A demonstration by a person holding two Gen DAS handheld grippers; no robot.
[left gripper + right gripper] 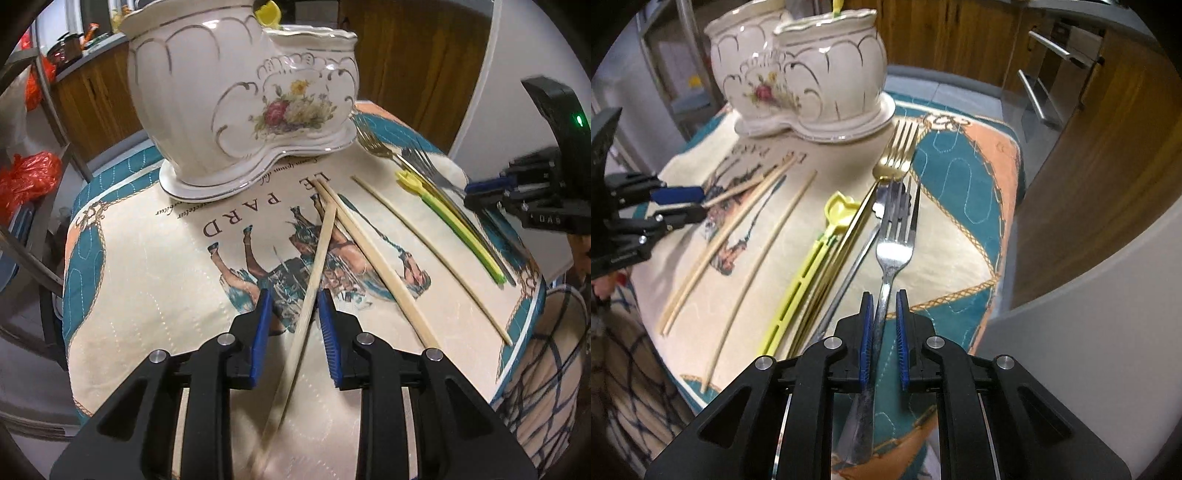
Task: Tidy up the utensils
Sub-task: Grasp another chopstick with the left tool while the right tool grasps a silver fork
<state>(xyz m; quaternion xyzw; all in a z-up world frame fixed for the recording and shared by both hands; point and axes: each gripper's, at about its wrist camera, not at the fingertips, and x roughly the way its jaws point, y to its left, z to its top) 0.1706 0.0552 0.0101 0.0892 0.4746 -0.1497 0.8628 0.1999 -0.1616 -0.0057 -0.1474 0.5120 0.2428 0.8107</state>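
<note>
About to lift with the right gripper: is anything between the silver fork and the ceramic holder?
Nothing blocks the air path. On the cloth, the gold fork lies between the silver fork and the holder, so lift rather than slide. The right gripper straddles the silver fork's handle.

We see a cream ceramic holder point(236, 110) trimmed in gold lines, with a pink and yellow flower bouquet painted on its front. Under it lies a cream cloth point(155, 295) with teal and peach borders and a printed horse. Beside the holder lie pale wooden chopsticks point(369, 251), a yellow-green plastic utensil point(809, 273), a gold fork point(897, 151) and a silver fork point(892, 251). Each hand-held gripper point(293, 325) is black with blue pads.
</note>
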